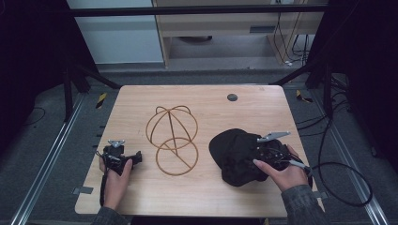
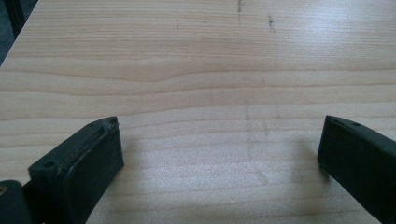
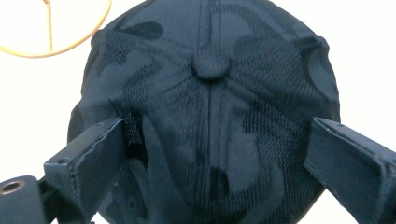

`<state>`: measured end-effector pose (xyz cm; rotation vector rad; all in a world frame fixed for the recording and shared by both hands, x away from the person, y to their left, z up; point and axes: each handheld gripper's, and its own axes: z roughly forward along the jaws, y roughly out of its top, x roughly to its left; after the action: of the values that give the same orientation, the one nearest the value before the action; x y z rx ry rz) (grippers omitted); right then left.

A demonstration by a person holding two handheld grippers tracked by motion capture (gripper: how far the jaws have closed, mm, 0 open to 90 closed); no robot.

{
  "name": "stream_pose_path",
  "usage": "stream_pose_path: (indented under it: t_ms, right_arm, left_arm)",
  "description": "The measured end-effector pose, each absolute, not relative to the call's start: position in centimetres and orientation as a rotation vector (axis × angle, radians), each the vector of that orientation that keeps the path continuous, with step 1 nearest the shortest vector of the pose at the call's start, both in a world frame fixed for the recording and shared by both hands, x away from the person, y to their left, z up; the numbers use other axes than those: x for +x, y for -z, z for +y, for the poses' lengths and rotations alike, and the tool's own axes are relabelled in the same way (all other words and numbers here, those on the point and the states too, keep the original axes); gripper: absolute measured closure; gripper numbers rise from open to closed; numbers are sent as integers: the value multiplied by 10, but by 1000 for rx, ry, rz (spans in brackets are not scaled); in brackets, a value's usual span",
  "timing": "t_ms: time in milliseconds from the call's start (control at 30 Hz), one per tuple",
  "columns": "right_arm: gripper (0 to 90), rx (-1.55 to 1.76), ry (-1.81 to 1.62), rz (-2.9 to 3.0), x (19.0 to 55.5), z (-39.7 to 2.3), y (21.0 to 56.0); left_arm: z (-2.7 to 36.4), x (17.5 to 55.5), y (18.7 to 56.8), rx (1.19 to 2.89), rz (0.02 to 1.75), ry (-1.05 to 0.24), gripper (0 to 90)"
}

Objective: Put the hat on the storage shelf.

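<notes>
A black mesh cap (image 1: 234,151) lies on the right half of the wooden table (image 1: 206,101). My right gripper (image 1: 263,151) sits at its near right side. In the right gripper view the cap (image 3: 187,46) lies crown up, its top button in the middle. The right gripper (image 3: 217,123) is open, one jaw on each side of the crown. A copper wire hat stand (image 1: 172,138), a dome on a ring base, stands at the table's centre. My left gripper (image 1: 118,154) rests at the near left, open (image 2: 220,126) over bare wood.
A small dark round cap (image 1: 232,97) is set into the table near its far edge. Part of the stand's base ring (image 3: 48,28) shows beyond the cap. Black cables (image 1: 342,178) loop on the floor to the right. Metal rails (image 1: 51,154) run along the table's left side.
</notes>
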<state>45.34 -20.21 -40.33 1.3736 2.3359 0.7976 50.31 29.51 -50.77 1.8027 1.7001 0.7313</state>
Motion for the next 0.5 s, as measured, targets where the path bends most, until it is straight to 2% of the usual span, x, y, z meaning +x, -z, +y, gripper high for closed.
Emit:
stream_pose_path:
  t_ms: [267, 433, 500]
  right_arm:
    - [151, 1372, -786, 2365, 463, -201, 408]
    - [272, 1367, -789, 2388, 465, -203, 410]
    - [364, 1362, -793, 2408, 466, -204, 410]
  left_arm:
    - [294, 503, 508, 1806, 1694, -730, 0]
    - [294, 503, 508, 1807, 1692, -730, 0]
    - [293, 503, 508, 1807, 1692, -729, 0]
